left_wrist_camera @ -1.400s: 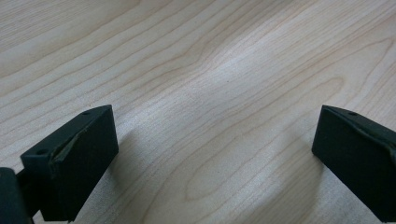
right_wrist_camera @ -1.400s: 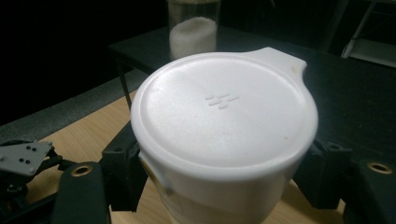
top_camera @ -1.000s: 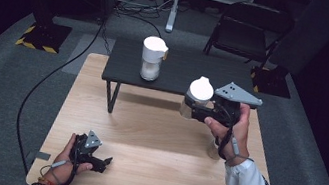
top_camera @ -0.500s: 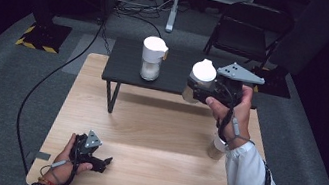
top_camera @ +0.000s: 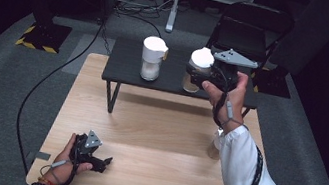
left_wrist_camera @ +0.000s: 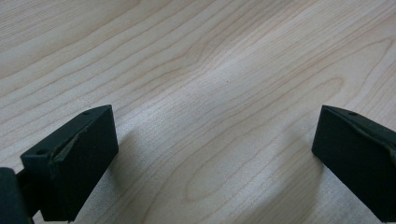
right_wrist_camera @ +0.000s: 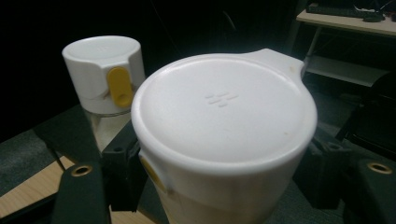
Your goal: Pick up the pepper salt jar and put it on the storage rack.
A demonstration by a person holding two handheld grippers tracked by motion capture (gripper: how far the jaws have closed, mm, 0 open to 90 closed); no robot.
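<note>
My right gripper (top_camera: 194,75) is shut on a clear jar with a white lid (top_camera: 202,58) and holds it upright over the right part of the small black table (top_camera: 123,68). In the right gripper view the jaws press on both sides of the held jar (right_wrist_camera: 224,121), just under its lid. A second jar with a white lid and a yellow tab (top_camera: 152,57) stands on the black table to the left of it, also visible as the second jar (right_wrist_camera: 105,70). My left gripper (top_camera: 96,158) rests open on the wooden table (top_camera: 156,131) near its front left corner, and nothing lies between the jaws of my left gripper (left_wrist_camera: 215,154).
A pale clear object (top_camera: 214,149) stands on the wooden table, partly hidden by the right sleeve. A dark chair (top_camera: 251,28) is behind the black table. A black cable (top_camera: 41,87) trails over the grey floor at the left.
My right gripper has carried the jar up and away from me, from above the wooden table's far right to over the black table. The left gripper has stayed put.
</note>
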